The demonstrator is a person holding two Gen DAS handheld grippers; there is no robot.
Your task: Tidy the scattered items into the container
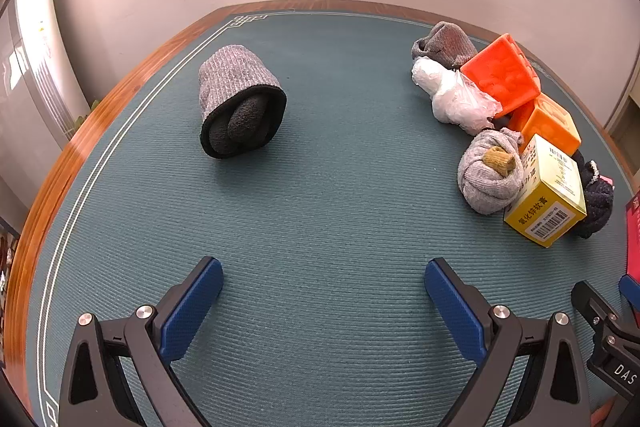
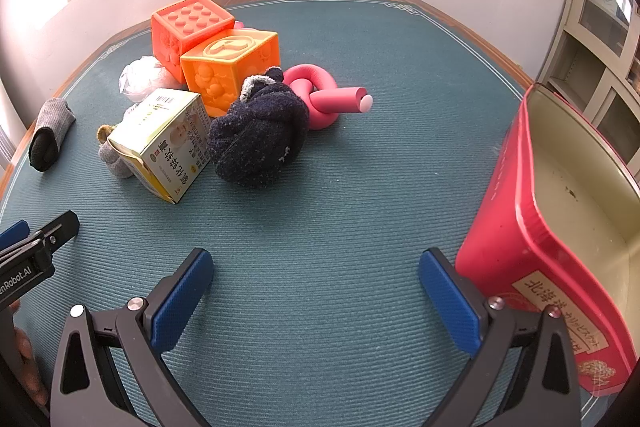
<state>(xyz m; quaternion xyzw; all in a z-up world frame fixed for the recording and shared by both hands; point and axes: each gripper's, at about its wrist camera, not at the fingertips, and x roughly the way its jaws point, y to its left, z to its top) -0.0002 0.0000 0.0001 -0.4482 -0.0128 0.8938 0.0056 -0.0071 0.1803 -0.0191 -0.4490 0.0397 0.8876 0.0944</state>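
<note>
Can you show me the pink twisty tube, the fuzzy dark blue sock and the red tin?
pink twisty tube (image 2: 340,95): right wrist view, straight end piece.
fuzzy dark blue sock (image 2: 258,135): right wrist view, middle.
red tin (image 2: 496,227): right wrist view, outer wall.

Red tin cut off by right frame edge in both views. Light grey sock mostly hidden behind yellow box. Box print too small to be read.

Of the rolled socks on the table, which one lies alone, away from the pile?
The grey ribbed sock roll with the black cuff lies alone on the green mat; the other rolls crowd the boxes.
</note>
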